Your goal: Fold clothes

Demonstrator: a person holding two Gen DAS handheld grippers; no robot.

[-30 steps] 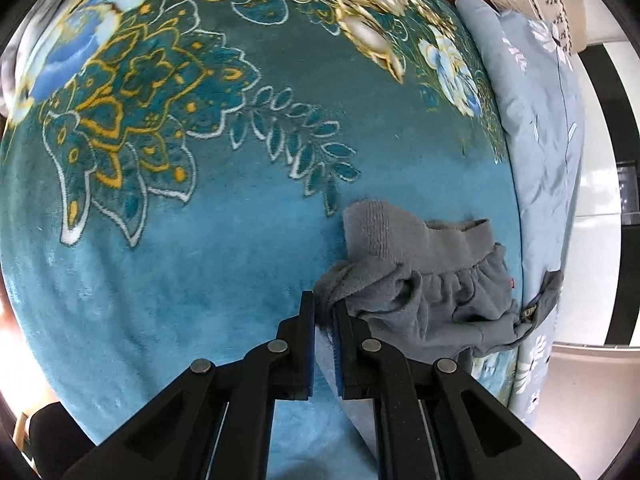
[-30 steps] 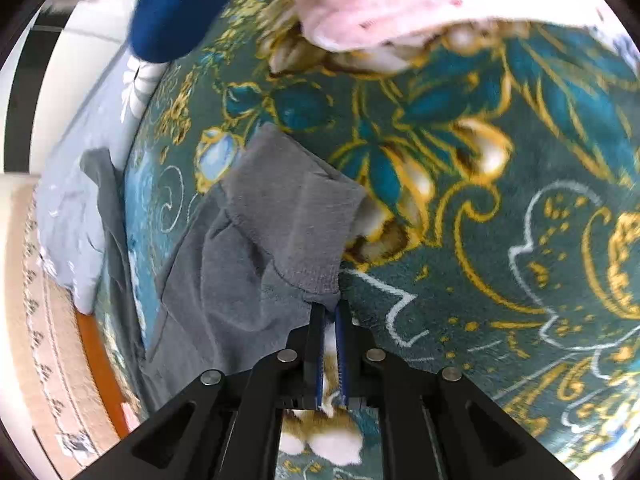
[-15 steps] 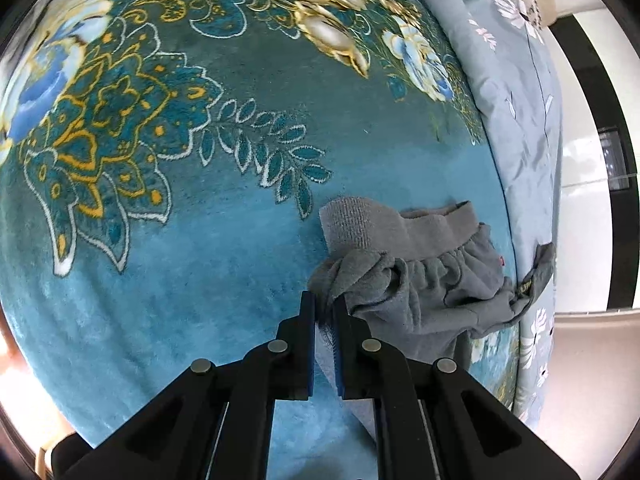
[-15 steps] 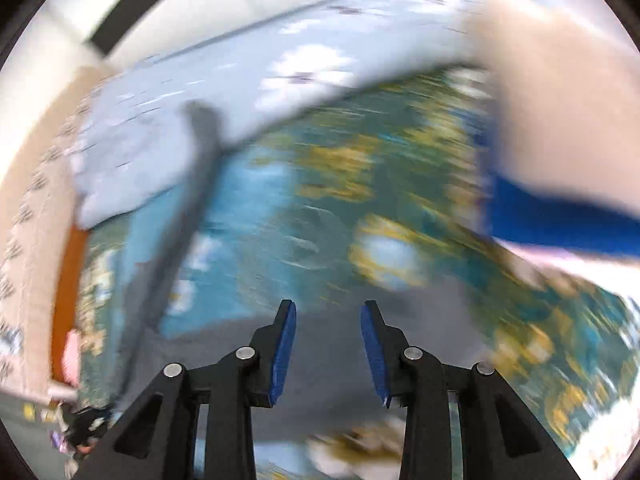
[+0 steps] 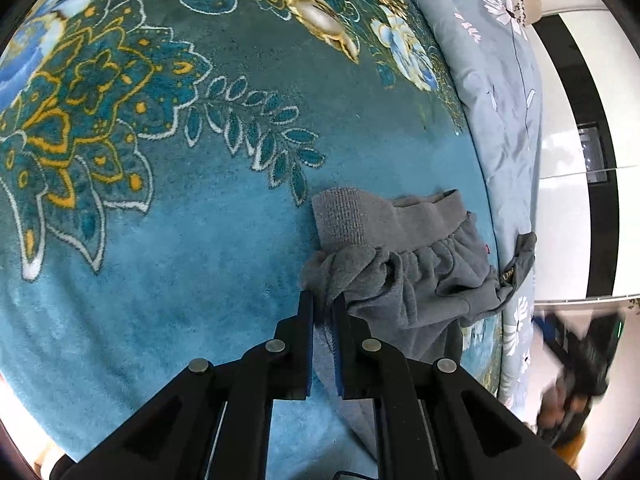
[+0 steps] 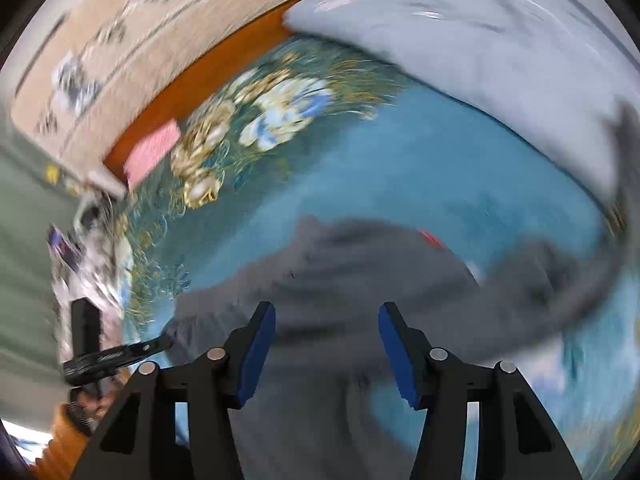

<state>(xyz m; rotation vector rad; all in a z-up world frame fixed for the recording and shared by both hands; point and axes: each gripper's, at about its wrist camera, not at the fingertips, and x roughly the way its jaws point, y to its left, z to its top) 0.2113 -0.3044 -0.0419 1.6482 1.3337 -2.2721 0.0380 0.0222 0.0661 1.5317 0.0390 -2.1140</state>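
Your left gripper (image 5: 324, 308) is clamped on a bunched fold of the grey sweatpants (image 5: 404, 276), with its jaws nearly together and cloth pinched between them. The sweatpants lie on the teal floral blanket (image 5: 160, 208). Their ribbed cuff (image 5: 344, 220) is laid flat just beyond the pinched fold, and the gathered waistband (image 5: 432, 248) runs away from it toward the pale blue floral quilt (image 5: 500, 100). That quilt lies along the far edge of the blanket, and a dark grey garment with a zipper (image 5: 520, 256) is draped over its side, touching the end of the sweatpants.

Your right gripper (image 6: 328, 340) stands with its jaws wide apart and nothing between the blue pads (image 6: 260, 348). It is above the grey sweatpants (image 6: 360, 272), but the right wrist view is heavily motion-blurred, so contact cannot be judged. In that view a small red tag (image 6: 430, 238) shows on the sweatpants. Beyond the blanket (image 6: 380, 168) are an orange wooden strip (image 6: 208, 80), a pink item (image 6: 152, 156) lying against it, and a beige patterned surface (image 6: 132, 32). The other handheld gripper (image 6: 112, 356) shows at the left edge of the sweatpants.
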